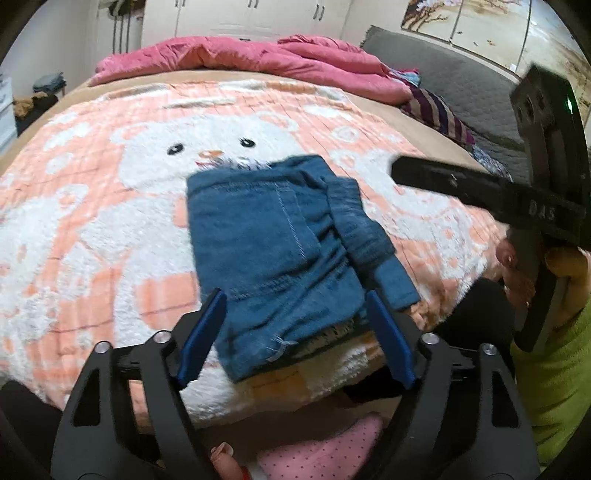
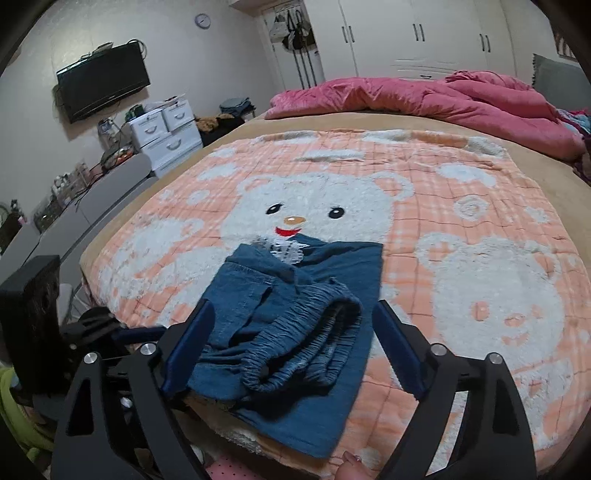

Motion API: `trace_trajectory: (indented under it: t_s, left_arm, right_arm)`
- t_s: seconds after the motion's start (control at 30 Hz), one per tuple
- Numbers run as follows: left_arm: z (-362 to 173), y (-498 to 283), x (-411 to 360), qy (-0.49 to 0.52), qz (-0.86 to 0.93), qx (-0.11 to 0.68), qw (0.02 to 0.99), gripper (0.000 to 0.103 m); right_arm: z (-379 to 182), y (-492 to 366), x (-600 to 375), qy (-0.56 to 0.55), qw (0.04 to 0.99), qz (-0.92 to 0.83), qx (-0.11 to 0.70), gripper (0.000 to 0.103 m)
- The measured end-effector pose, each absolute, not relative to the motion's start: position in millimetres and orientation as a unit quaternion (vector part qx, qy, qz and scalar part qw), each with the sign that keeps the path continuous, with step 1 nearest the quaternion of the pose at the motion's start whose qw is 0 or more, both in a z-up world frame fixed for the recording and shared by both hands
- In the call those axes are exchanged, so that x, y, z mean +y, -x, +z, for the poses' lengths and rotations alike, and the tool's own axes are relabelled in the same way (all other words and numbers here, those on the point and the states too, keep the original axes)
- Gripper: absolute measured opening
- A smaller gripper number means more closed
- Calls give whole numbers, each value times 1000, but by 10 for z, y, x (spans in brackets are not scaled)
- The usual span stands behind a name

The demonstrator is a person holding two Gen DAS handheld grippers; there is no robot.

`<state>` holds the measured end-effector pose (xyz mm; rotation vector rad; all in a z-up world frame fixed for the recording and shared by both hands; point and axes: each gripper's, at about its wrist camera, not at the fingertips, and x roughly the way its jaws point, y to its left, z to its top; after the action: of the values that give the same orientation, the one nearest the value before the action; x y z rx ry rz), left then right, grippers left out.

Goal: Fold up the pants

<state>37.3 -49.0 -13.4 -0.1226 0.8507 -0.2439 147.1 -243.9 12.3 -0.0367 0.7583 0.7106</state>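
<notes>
My blue jeans (image 1: 280, 236) lie folded in a small pile on the bear blanket (image 1: 92, 206) that covers the bed (image 2: 236, 129), close to the bed's near edge. The stretchy waistband (image 2: 303, 343) is bunched up on top of the pile.

My left gripper (image 1: 295, 332) is wide open. Its blue pads stand on both sides of the pile's near end and do not squeeze it. My right gripper (image 2: 291, 350) is wide open too, with the waistband showing between its pads, and nothing is pinched.

I see white drawer boxes (image 2: 168, 131) by the wall, but I cannot tell what is in them.

Only my right camera shows the TV (image 2: 103, 85) on the wall, the round clock (image 2: 202, 20) and those drawer boxes. Only my left camera shows the picture with tree branches (image 1: 428, 16), the striped cloth (image 1: 439, 114) at the bed's side and my hand (image 1: 517, 273) holding the right gripper's handle. Both cameras show the pink quilt (image 1: 258, 59) heaped at the far end of the bed and the white wardrobe doors (image 2: 417, 33) behind it.
</notes>
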Motion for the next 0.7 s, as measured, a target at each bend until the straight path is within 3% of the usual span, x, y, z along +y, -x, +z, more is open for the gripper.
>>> trace_trajectory:
  t_s: [0.23, 0.47, 0.7]
  left_arm:
    - [-199, -609, -200, 83, -69, 410, 906, 79]
    - [-421, -1012, -17, 115, -53, 444, 887, 78]
    - [-584, -1115, -33, 156, -75, 454, 874, 56]
  right_arm:
    - [-226, -1670, -2495, 5, 859, 303, 413, 89]
    - [-583, -1881, -2605, -54, 835, 299, 459, 86]
    - [-792, -2003, -2615, -101, 813, 317, 478, 83]
